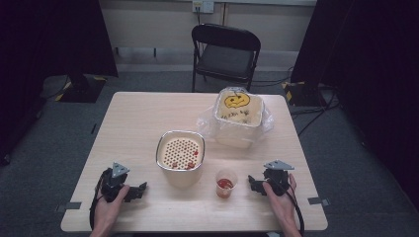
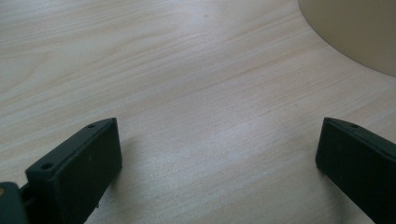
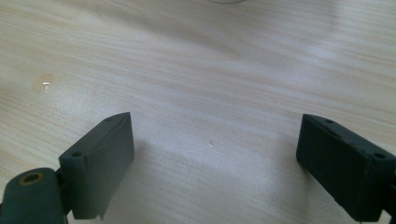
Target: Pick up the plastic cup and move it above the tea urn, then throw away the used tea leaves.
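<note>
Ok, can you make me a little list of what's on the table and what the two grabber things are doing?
table: light wood
strainer pot: cream, holed insert, a few red bits inside
small cup: clear, red stuff inside
bagged tub: smiley face lid, far right side
left gripper: open, holds nothing, near the table's front edge
right gripper: open, holds nothing, beside the small cup
chair: black, behind the table

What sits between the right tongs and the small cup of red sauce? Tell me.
Nothing: bare wooden table separates the right tongs from the cup, as the high view shows. The right gripper view shows bare wood between its open jaws.
</note>
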Demonstrator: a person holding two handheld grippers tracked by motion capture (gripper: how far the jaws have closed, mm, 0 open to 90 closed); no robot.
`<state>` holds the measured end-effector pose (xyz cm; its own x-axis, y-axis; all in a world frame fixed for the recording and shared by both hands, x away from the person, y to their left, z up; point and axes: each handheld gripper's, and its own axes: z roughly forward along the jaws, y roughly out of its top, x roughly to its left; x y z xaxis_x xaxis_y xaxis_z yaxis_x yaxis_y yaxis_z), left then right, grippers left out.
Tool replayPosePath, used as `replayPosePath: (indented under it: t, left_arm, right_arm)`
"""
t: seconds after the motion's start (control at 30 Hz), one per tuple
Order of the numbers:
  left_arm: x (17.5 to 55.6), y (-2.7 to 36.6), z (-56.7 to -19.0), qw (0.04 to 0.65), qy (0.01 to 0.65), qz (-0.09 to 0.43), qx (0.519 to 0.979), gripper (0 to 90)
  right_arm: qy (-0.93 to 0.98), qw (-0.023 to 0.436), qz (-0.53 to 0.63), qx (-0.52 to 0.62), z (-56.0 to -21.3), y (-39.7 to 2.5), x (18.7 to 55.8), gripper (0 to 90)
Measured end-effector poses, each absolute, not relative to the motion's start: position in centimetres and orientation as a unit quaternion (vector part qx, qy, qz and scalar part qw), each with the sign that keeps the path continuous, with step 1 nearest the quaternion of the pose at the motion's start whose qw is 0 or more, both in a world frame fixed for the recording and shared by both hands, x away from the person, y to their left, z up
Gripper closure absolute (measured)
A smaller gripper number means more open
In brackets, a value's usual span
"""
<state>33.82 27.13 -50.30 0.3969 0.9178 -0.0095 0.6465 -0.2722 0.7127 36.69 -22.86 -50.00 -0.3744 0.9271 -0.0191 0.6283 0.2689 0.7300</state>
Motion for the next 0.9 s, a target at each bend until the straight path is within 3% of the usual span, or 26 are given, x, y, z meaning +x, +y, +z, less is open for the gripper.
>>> replayPosePath:
  t: [0.27,0.9]
  left_arm:
    - [33.8,27.1,-50.3,0.325,0.507,0.208,0.771,0.0]
    - [33.8,27.1,-50.3,0.326,0.507,0.208,0.77,0.0]
  right_arm:
    - [0.773,0.227,0.315,0.501,-49.5,-22.5,36.3,16.1]
    - [0.826,0.123,0.382,0.396,-47.7,-19.1,32.7,24.2]
